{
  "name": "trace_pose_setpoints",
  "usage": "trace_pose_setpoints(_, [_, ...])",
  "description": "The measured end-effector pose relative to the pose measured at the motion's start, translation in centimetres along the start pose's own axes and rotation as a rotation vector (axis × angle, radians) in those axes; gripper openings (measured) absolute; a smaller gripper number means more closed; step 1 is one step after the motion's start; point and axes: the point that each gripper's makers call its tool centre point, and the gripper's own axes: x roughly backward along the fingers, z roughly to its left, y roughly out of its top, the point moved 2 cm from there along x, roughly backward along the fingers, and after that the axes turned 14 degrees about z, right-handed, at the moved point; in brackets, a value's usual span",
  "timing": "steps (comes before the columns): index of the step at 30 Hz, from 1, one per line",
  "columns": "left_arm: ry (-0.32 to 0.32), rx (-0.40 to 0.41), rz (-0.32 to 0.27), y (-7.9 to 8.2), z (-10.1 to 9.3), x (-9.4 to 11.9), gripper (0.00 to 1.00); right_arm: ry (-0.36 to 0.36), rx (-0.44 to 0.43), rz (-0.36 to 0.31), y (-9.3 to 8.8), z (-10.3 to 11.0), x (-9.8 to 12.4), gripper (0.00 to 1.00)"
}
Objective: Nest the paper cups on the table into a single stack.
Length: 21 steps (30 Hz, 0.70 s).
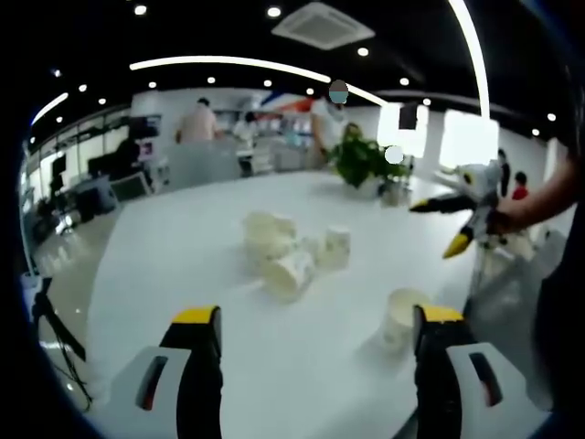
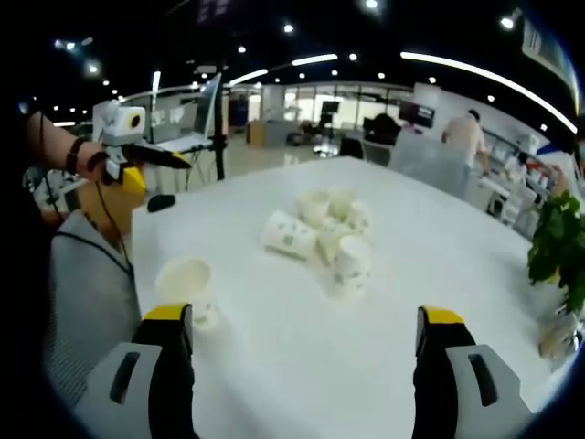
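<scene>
Cluster of cream-white paper cups (image 1: 283, 249) near the middle of the white table (image 1: 183, 265), touching one another: several lie tipped on their sides, one with a faint printed pattern (image 2: 289, 235), and one stands apart at the cluster's edge (image 2: 353, 262). A single cream paper cup (image 2: 187, 289) stands upright, mouth up, well apart near the table edge

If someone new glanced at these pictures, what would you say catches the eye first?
A loose cluster of paper cups, some tipped over, sits mid-table on the white table. One lone cup stands upright apart, near the table edge. Both grippers, left gripper and right gripper, hover open over the table, empty.
</scene>
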Motion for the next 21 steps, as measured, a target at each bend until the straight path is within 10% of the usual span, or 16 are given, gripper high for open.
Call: trace_pose_setpoints(21, [-0.111,0.076,0.032,1.7,1.3,-5.8,0.76,-0.023,-0.015,-0.034,0.3,-1.4,-0.4,1.0])
